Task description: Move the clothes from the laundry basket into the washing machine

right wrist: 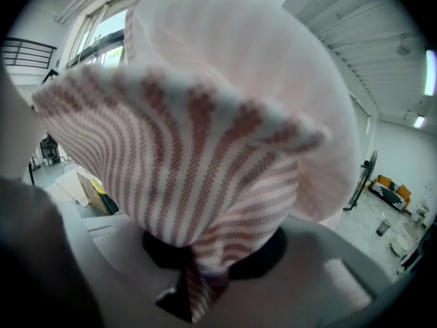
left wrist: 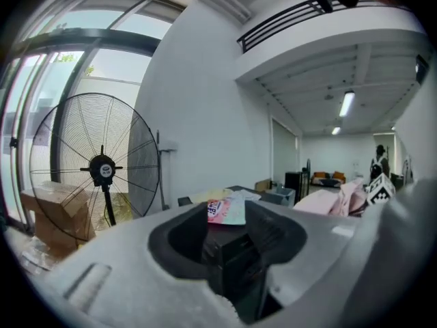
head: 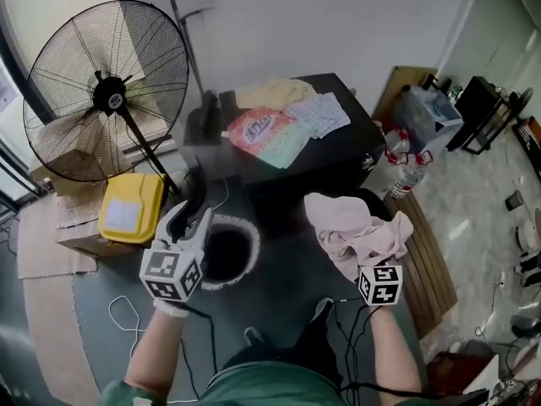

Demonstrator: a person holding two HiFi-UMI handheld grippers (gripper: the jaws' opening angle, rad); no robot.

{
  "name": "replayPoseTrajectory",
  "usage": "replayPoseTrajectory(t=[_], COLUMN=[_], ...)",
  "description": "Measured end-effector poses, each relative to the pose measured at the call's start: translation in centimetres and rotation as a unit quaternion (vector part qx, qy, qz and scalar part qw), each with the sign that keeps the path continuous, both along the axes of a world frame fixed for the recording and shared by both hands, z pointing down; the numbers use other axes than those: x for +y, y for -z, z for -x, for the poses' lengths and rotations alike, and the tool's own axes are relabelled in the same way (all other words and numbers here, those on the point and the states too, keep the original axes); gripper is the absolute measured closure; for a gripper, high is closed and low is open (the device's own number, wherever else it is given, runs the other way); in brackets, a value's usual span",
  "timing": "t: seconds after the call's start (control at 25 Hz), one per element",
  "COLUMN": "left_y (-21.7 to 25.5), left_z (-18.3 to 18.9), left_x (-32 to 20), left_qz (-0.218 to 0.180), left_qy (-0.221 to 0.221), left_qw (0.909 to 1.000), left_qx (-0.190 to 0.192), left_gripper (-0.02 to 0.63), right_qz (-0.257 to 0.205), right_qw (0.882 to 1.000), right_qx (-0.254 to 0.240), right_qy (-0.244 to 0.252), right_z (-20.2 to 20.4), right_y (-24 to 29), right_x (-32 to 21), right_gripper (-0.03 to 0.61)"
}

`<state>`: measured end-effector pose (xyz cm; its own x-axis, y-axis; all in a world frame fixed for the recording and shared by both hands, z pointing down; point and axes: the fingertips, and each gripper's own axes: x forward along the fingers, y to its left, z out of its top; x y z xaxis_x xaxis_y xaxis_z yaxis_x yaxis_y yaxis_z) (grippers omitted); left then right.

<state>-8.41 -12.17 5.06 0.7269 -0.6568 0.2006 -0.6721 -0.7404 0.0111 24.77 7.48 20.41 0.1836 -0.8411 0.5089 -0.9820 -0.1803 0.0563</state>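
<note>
Right hand-held gripper (head: 359,256) clamps my pink striped cloth (head: 351,225); dark round opening (head: 226,254) lies left of it, beside my spread left hand-held gripper (head: 194,200)

— The garment (right wrist: 205,149)?
— Soft woven cloth, striped, matt.
— And the fan (head: 106,91)?
— Thin metal wire. The pouch (head: 264,135) is glossy plastic, and the box (head: 76,242) is rough cardboard.

I can read no words or numbers here. The pink pouch (head: 265,134) on the black table (head: 342,152) bears a red logo with white lettering, too small to make out; the fan hub label (left wrist: 102,171) is blurred too.
</note>
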Motion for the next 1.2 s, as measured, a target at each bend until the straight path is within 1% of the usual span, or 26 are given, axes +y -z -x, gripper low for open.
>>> replayPoseTrajectory(t=[0.16,0.4,0.52,0.6,0.72,0.88,1.04,1.2], left_y=[-0.9,-2.0,-2.6,-3.7,-6.1,-9.0,-12.1,-16.0], left_z=[-3.4,-9.4,-11.9,-13.4,-15.6,-16.9,-17.3,-17.0], left_x=[-0.2,-1.0,-1.9,-2.0,-2.1,-2.1,-3.0,-3.7], left_qz=[0.005,0.007,0.010,0.015,0.026,0.046,0.055,0.059], left_qy=[0.023,0.067,0.095,0.106,0.109,0.110,0.099,0.086], left_qw=[0.9997,0.9974,0.9951,0.9939,0.9930,0.9920,0.9929,0.9941], left_qx=[-0.010,-0.026,-0.024,-0.027,-0.036,-0.041,-0.038,-0.030], left_gripper=[0.445,0.445,0.445,0.445,0.445,0.445,0.445,0.445], right_qz=[0.018,0.043,0.055,0.067,0.082,0.097,0.091,0.084], right_qw=[0.999,0.995,0.991,0.989,0.985,0.982,0.982,0.985], right_qx=[-0.023,-0.038,-0.041,-0.046,-0.052,-0.064,-0.071,-0.071], right_qy=[0.020,0.083,0.113,0.127,0.141,0.151,0.146,0.131], right_z=[-2.7,-6.6,-8.1,-8.9,-9.7,-9.4,-9.0,-9.1], right_y=[-3.4,-7.8,-9.9,-11.9,-14.7,-18.0,-20.8,-23.9], right_x=[-0.7,-3.6,-5.3,-6.2,-7.4,-8.6,-10.5,-11.8], right_gripper=[0.485,0.485,0.485,0.485,0.485,0.485,0.485,0.485])
